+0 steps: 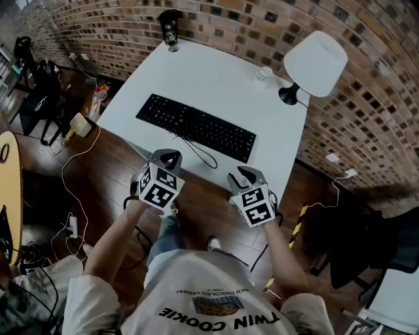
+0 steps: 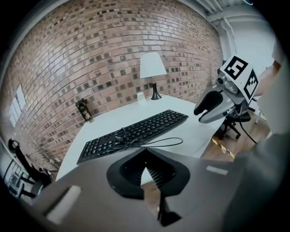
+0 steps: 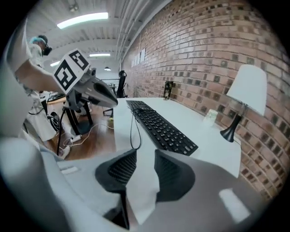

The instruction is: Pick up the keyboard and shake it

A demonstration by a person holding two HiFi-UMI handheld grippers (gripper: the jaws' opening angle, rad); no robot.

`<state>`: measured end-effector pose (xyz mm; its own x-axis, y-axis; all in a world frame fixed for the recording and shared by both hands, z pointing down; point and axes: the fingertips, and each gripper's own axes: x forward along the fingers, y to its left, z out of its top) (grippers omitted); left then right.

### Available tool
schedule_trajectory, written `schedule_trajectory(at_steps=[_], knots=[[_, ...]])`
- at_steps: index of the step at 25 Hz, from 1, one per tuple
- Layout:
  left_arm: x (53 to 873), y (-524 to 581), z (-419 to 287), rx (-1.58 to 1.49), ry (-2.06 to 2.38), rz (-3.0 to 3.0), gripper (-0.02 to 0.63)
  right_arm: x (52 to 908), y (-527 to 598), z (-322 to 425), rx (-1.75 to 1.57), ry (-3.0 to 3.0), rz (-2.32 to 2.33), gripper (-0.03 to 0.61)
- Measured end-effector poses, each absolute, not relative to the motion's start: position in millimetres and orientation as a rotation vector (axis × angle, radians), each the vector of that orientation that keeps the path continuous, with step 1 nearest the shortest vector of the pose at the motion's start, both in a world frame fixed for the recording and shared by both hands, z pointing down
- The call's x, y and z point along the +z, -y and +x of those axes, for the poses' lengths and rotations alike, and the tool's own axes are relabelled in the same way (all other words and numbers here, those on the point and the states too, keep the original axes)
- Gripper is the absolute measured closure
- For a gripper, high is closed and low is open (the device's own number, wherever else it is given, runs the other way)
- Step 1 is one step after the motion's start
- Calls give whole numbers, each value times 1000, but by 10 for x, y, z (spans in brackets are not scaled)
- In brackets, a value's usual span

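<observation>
Currently: black full-size keyboard (image 1: 196,127) lies flat on the white rectangular desk (image 1: 216,72). It sits diagonally, closer to the front edge than the back. Nothing touches it.

Thin black cable (image 1: 204,156) leaves the keyboard's near long side and runs in a loop toward the desk's front edge.

Left gripper (image 2: 146,154), grey with a marker cube, is held off the desk's front edge over the dark wooden floor (image 1: 196,203). It is near the keyboard's left half but apart from it. Jaws pressed together at the tips, nothing between them.

Right gripper (image 3: 145,154), same build, is held just off the front edge and points at the keyboard's right end, also apart from it. Jaws spread partway and empty; the white desk top shows through the gap.

Person's bare forearms run back from both grippers.

Other items on the desk:
- white-shaded lamp (image 1: 314,62) on a black base, right rear corner
- small clear cup (image 1: 263,74), just left of the lamp base
- dark cylindrical tumbler (image 1: 170,27), upright at the far left corner

Red-brown brick wall (image 1: 262,19) runs behind the desk.
</observation>
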<state>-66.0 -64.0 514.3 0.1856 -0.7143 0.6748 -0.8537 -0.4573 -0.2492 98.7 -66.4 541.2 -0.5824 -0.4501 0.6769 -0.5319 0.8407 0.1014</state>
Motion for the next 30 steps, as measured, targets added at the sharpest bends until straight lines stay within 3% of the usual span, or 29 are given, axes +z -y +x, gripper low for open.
schedule_trajectory(at_steps=[14,21,30], knots=[[4659,-469,750,727,1711,2175,606,4813,-437,1274,368,2591,620,531],[4502,-1067,862,574,1778,2095,606,4584,-1007,1147,479,2667,571,570],[4468,-2005,670,430,1804,2026,606,4467,-1943,868,510,2692,574,575]])
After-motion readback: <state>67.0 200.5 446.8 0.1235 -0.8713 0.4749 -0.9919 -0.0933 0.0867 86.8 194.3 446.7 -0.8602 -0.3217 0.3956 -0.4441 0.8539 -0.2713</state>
